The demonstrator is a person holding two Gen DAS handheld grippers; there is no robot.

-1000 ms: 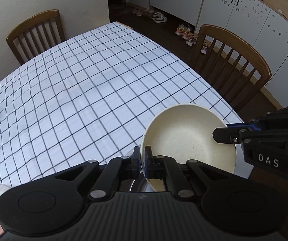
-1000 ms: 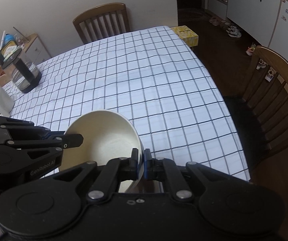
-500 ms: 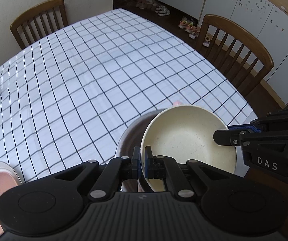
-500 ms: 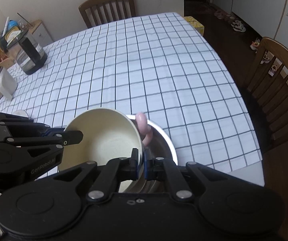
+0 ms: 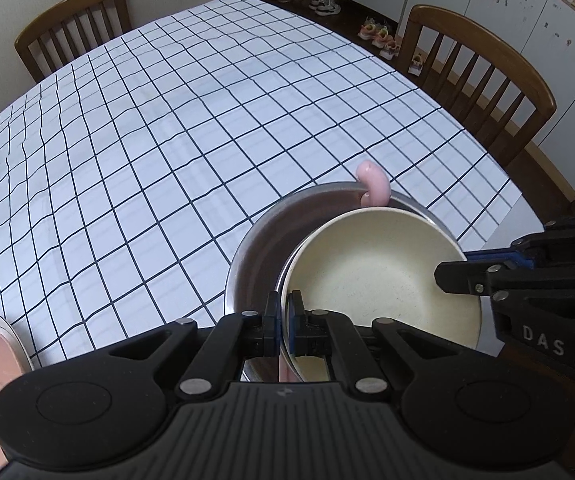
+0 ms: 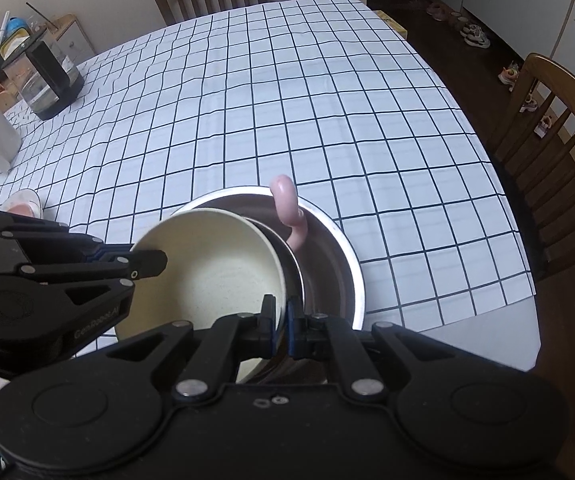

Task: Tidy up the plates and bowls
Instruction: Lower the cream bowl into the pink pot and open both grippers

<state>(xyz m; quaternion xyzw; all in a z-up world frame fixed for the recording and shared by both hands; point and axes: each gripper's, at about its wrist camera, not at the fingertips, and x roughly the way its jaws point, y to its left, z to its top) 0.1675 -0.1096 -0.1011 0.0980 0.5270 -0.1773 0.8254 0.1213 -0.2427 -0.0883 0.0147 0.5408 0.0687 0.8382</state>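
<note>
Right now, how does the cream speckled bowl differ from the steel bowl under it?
The cream speckled ceramic bowl is matte and pale; the round stainless steel bowl is shiny and reflective. The cream bowl is smaller and fits within the steel bowl's rim. The cream bowl is tilted, its rim pinched by the left gripper and right gripper; the steel bowl sits flat on the checked tablecloth, ungripped. Both are round and open side up.
</note>
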